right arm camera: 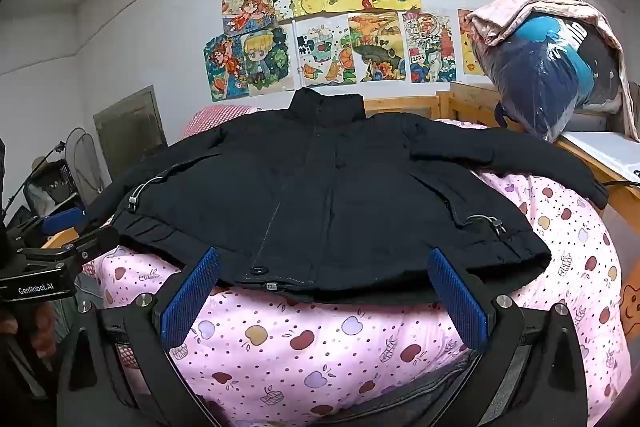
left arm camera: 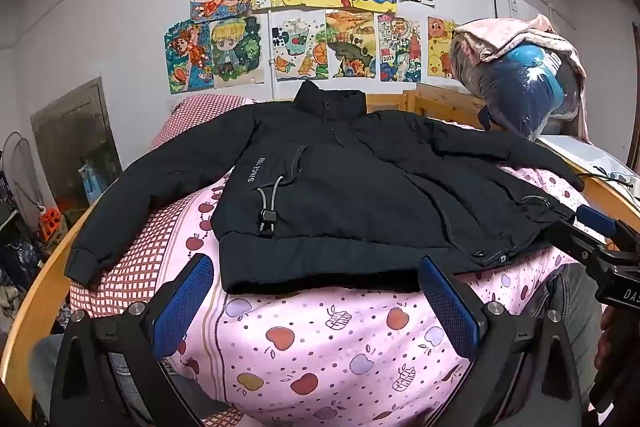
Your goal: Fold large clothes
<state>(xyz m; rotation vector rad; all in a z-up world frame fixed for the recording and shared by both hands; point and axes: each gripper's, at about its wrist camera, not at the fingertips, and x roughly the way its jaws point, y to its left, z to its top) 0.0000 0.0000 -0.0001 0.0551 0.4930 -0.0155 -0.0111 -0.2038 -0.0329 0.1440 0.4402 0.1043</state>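
Nearest us, both tongs hang open over the pink apple-print quilt [left arm camera: 320,339] at the near edge of the bed, gripping nothing. Going left to right: the left sleeve [left arm camera: 120,215] runs down toward the near left, its cuff on the checked sheet; our left tongs [left arm camera: 316,307] straddle the left half of the hem [left arm camera: 320,267]; our right tongs [right arm camera: 326,301] face the zip end and snap at the hem's middle-right; the right sleeve [right arm camera: 520,155] stretches off to the far right. The black jacket [right arm camera: 320,187] lies face up and spread flat, collar [right arm camera: 326,107] far, hem near, so its body axis runs away from us while the sleeves span left-right. We judge each sleeve belongs to the tongs on its own side, both about equally close to the hem.
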